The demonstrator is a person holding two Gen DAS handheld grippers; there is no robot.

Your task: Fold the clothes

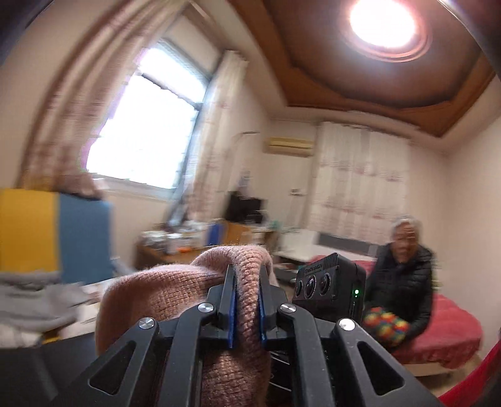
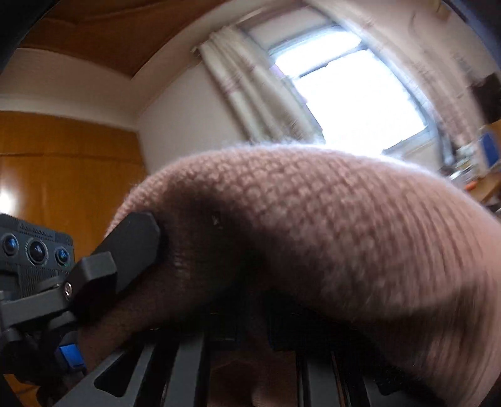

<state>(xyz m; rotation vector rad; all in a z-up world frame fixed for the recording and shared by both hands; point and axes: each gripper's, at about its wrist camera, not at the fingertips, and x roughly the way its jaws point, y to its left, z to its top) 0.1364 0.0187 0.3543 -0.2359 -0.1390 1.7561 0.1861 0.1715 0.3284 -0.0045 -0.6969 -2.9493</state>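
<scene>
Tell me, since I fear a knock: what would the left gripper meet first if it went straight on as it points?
Nothing near, it seems. The left gripper, shut on the pink knit, points up across the room; beyond the knit lies open air, then the cluttered desk and curtain. Depth is unclear in this blur.

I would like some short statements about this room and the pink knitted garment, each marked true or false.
1. The left tongs are shut on the pink knitted garment. True.
2. The garment lies flat on the bed. False: it is held up in the air, draped over the tongs.
3. A woman sits on a red bed. True.
4. The ceiling lamp is off. False: it glows brightly.
5. In the right wrist view the garment covers the right tongs' fingertips. True.
</scene>
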